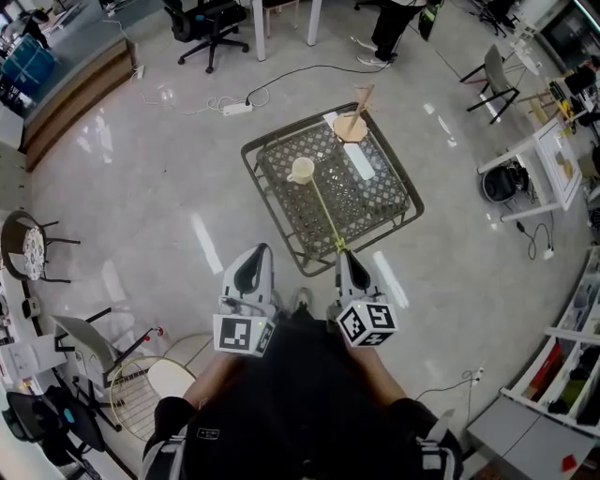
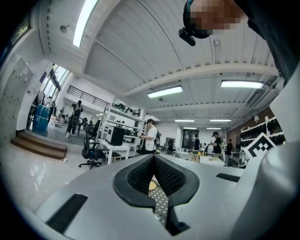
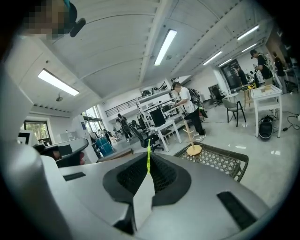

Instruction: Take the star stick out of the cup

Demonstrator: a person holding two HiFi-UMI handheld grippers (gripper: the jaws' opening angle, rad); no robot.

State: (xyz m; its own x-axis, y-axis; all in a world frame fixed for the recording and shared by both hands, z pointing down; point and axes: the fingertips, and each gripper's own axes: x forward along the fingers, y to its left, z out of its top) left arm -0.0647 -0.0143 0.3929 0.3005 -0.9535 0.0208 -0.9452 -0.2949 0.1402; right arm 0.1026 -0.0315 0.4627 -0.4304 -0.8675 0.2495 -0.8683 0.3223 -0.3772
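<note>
A low mesh table (image 1: 273, 216) carries a white cup (image 1: 301, 170). A thin yellow-green stick (image 1: 324, 211) slants from the cup toward me, and its near end sits in my right gripper (image 1: 344, 253), which is shut on it just past the table's front corner. In the right gripper view the stick (image 3: 149, 154) rises straight up from between the closed jaws of that gripper (image 3: 149, 161). Whether the stick's far end is still inside the cup is unclear. My left gripper (image 1: 260, 251) hangs beside the right one, short of the table, shut with nothing in it (image 2: 153, 159).
A wooden peg stand (image 1: 352, 122) and a white block (image 1: 359, 161) sit on the table's far side; the stand (image 3: 192, 147) also shows in the right gripper view. Around the table are a power strip (image 1: 236, 108), an office chair (image 1: 211, 23), a standing person (image 1: 389, 28) and shelving (image 1: 562, 375).
</note>
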